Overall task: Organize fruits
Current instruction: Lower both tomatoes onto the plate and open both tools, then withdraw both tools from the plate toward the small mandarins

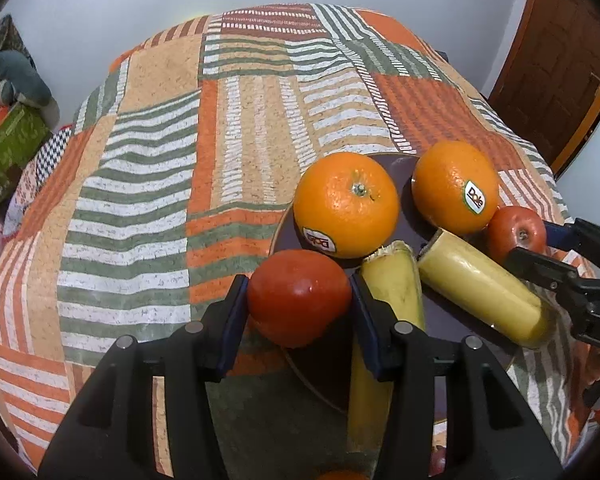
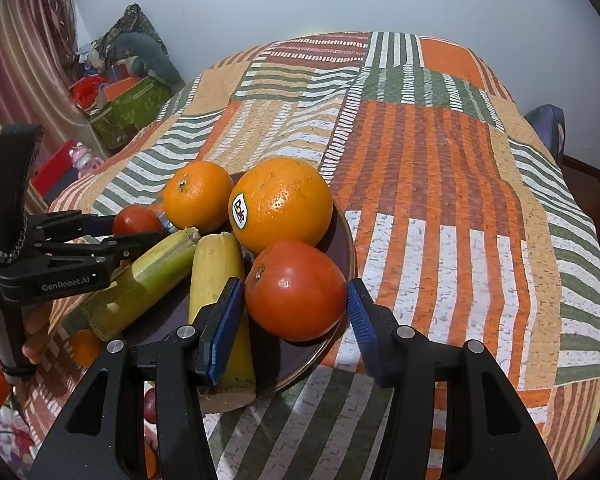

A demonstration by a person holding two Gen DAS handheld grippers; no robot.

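Both tongs are in at the plate (image 1: 400, 172), and each has a tomato. The left tongs (image 1: 298, 284) point steeply down with the left tomato (image 1: 298, 300) square between the blue pads; both pads press on its sides, so they are clamped on it. It sits at the plate's left rim, just in front of the first orange (image 1: 346, 204) and right beside the greenish banana piece (image 1: 392, 280). Whether it rests on the plate or hangs just above it, I cannot tell.

Across the plate it's the mirror picture. The right tongs (image 2: 294, 284) have the right tomato (image 2: 296, 292) between their pads, one pad against each flank, clamped. This one is at the plate's right rim, touching the second orange (image 2: 282, 204) with the Dole sticker behind it, and the yellow banana piece (image 2: 216, 280) lies close on its other side.

In the middle of the plate, the two oranges sit side by side at the back and the two banana pieces fan out in front of them. All of it stands on the worktop (image 1: 140, 200) under a striped patchwork cloth of orange, green and white. A hand (image 2: 36, 332) grips the handle of the left tongs.
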